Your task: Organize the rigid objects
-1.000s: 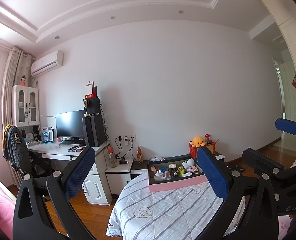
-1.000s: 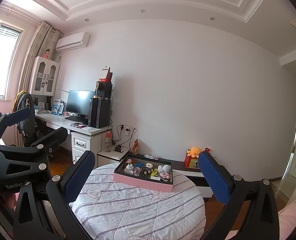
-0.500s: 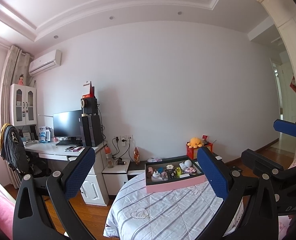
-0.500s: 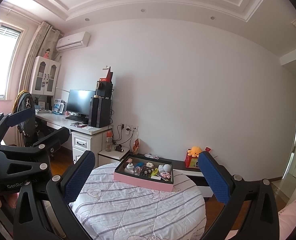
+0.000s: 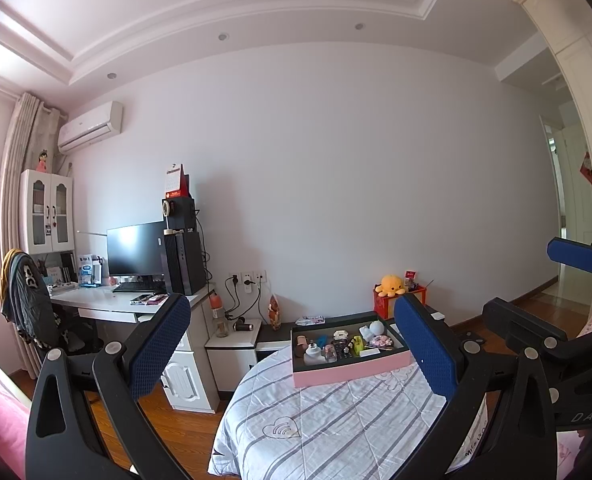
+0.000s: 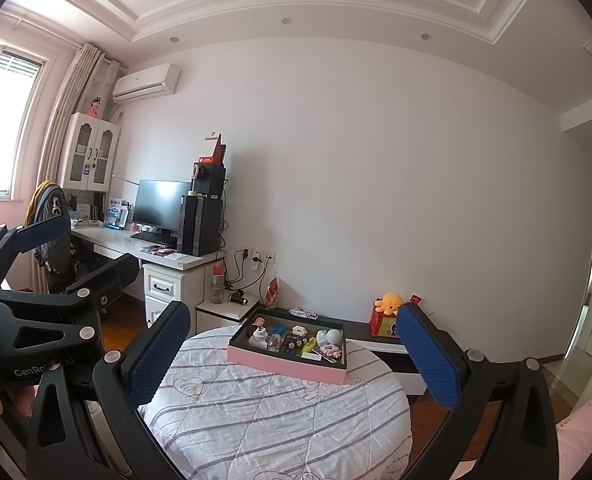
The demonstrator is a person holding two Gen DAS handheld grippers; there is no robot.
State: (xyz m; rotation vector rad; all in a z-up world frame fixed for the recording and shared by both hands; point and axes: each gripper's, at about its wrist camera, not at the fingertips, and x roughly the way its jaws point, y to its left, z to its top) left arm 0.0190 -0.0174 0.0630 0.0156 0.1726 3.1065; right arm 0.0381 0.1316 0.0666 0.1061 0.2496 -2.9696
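A pink-sided tray (image 5: 348, 374) with a dark inside holds several small objects, among them a white bottle (image 5: 313, 354) and a white figure (image 5: 374, 330). It sits at the far side of a round table under a striped white cloth (image 5: 328, 424). The tray also shows in the right wrist view (image 6: 284, 364). My left gripper (image 5: 292, 354) is open and empty, held well back from the tray. My right gripper (image 6: 292, 354) is open and empty, also short of the table. Each gripper shows at the edge of the other's view.
A white desk (image 6: 144, 246) with a monitor (image 6: 162, 204) and a black tower stands at the left. A low dark cabinet (image 6: 376, 340) with a yellow plush octopus (image 6: 390, 302) runs behind the table. A white nightstand (image 5: 232, 344) is between them. A doorway is at the right.
The left view has drifted slightly, so the tray sits a little lower and left in it. The right view is nearly still. Both grippers stay open.
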